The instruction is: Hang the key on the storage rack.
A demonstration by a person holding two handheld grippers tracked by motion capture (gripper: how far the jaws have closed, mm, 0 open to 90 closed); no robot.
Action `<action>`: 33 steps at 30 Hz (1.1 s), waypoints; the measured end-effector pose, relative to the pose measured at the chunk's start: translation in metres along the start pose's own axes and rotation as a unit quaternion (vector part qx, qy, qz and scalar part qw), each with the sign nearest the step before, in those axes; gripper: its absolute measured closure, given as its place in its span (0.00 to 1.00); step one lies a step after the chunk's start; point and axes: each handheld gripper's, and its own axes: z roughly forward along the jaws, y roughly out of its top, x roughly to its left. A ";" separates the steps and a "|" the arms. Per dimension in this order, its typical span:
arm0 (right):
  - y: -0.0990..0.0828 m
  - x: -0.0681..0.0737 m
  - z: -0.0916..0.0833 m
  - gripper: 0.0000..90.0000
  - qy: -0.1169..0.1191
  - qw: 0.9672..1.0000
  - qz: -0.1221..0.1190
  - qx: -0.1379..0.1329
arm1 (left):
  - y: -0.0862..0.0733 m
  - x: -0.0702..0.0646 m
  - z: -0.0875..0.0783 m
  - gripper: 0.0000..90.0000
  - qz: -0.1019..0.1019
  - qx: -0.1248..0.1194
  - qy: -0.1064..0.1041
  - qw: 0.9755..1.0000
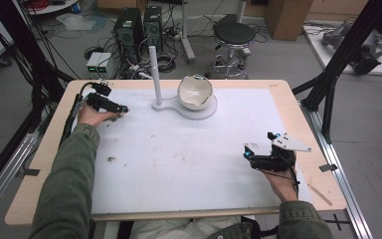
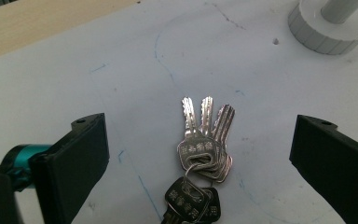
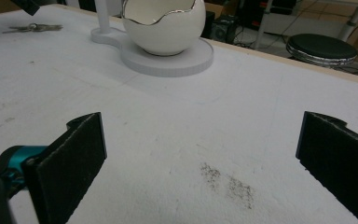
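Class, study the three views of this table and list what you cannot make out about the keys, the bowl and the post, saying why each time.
- Keys: the lower keys are cut off by the bottom edge of the left gripper view; far off and too small in the right gripper view.
- Bowl: its inside is cut off by the top edge of the right gripper view.
- Post: its height is cut off by the top edge of the left gripper view.

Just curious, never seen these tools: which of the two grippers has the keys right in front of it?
The left gripper, at the table's far left. Its open jaws straddle the bunch of keys on the white mat. The right gripper, also open, faces only bare mat.
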 end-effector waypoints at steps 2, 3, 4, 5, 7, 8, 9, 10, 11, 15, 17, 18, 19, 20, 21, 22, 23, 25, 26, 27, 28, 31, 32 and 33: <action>-0.002 -0.001 -0.002 0.01 -0.002 1.000 0.001 0.003 | -0.001 0.000 0.003 0.09 0.005 -0.001 -0.012 1.000; -0.002 -0.002 -0.003 0.01 -0.003 1.000 -0.001 0.002 | -0.001 0.000 0.004 0.11 0.007 -0.003 -0.012 1.000; -0.003 -0.002 -0.005 0.01 -0.007 1.000 0.000 0.000 | -0.001 0.000 0.006 0.14 0.009 -0.002 -0.013 1.000; -0.003 -0.002 -0.006 0.01 -0.008 1.000 0.000 0.001 | -0.001 0.000 0.007 0.14 0.008 -0.002 -0.014 1.000; -0.004 -0.002 -0.007 0.01 -0.009 1.000 -0.004 0.004 | -0.002 0.000 0.011 0.16 0.010 0.002 -0.016 1.000; -0.004 -0.002 -0.007 0.01 -0.010 1.000 -0.005 0.004 | -0.002 -0.001 0.012 0.17 0.011 0.003 -0.014 1.000; -0.004 -0.002 -0.007 0.01 -0.010 1.000 -0.005 0.004 | -0.002 -0.001 0.015 0.17 0.009 0.005 -0.014 1.000; -0.005 -0.003 -0.008 0.01 -0.010 1.000 -0.007 0.005 | -0.003 0.000 0.017 0.19 0.008 0.005 -0.014 1.000; -0.005 -0.004 -0.009 0.01 -0.012 1.000 -0.005 0.005 | -0.003 0.000 0.019 0.22 0.005 0.005 -0.016 1.000; -0.006 -0.004 -0.009 0.01 -0.012 1.000 -0.005 0.006 | -0.005 -0.001 0.025 0.28 0.010 0.011 -0.012 1.000; -0.006 -0.004 -0.009 0.01 -0.010 1.000 -0.005 0.007 | -0.005 -0.001 0.026 0.32 0.015 0.011 -0.007 1.000; -0.006 -0.004 -0.009 0.01 -0.010 1.000 -0.005 0.007 | -0.005 -0.002 0.026 0.32 0.016 0.011 -0.002 1.000; -0.006 -0.004 -0.008 0.01 -0.010 1.000 -0.006 0.007 | -0.005 -0.002 0.026 0.39 0.018 0.009 0.006 1.000; -0.006 -0.004 -0.008 0.01 -0.010 1.000 -0.006 0.007 | -0.005 -0.002 0.026 0.39 0.021 0.009 0.010 1.000; -0.006 -0.003 -0.008 0.01 -0.010 1.000 -0.006 0.010 | -0.005 -0.003 0.026 0.55 0.024 0.008 0.004 1.000; -0.006 -0.003 -0.008 0.01 -0.010 1.000 -0.006 0.010 | -0.005 -0.004 0.026 0.55 0.027 0.005 -0.001 1.000; -0.005 -0.003 -0.006 0.01 -0.011 1.000 -0.012 0.010 | -0.005 -0.005 0.026 0.71 0.037 0.003 -0.009 0.999; -0.005 -0.003 -0.005 0.01 -0.013 1.000 -0.014 0.012 | -0.004 -0.010 0.026 0.89 0.060 0.003 -0.023 0.998; -0.004 -0.003 -0.005 0.01 -0.013 1.000 -0.015 0.012 | -0.004 -0.012 0.026 0.90 0.070 0.005 -0.016 0.997; -0.004 -0.003 -0.005 0.01 -0.013 1.000 -0.017 0.010 | -0.003 -0.013 0.026 0.90 0.076 0.005 -0.012 0.997; -0.004 -0.003 -0.005 0.01 -0.013 1.000 -0.017 0.010 | -0.003 -0.013 0.026 0.90 0.077 0.006 -0.014 0.997; -0.003 -0.003 -0.006 0.01 -0.014 1.000 -0.015 0.009 | -0.005 -0.010 0.025 0.90 0.066 0.000 -0.026 0.997; -0.003 -0.003 -0.006 0.01 -0.014 1.000 -0.015 0.009 | -0.005 -0.010 0.025 0.90 0.075 0.000 -0.025 0.997; -0.004 -0.004 -0.005 0.01 -0.014 1.000 -0.016 0.008 | -0.005 -0.012 0.025 0.90 0.087 0.001 -0.019 0.996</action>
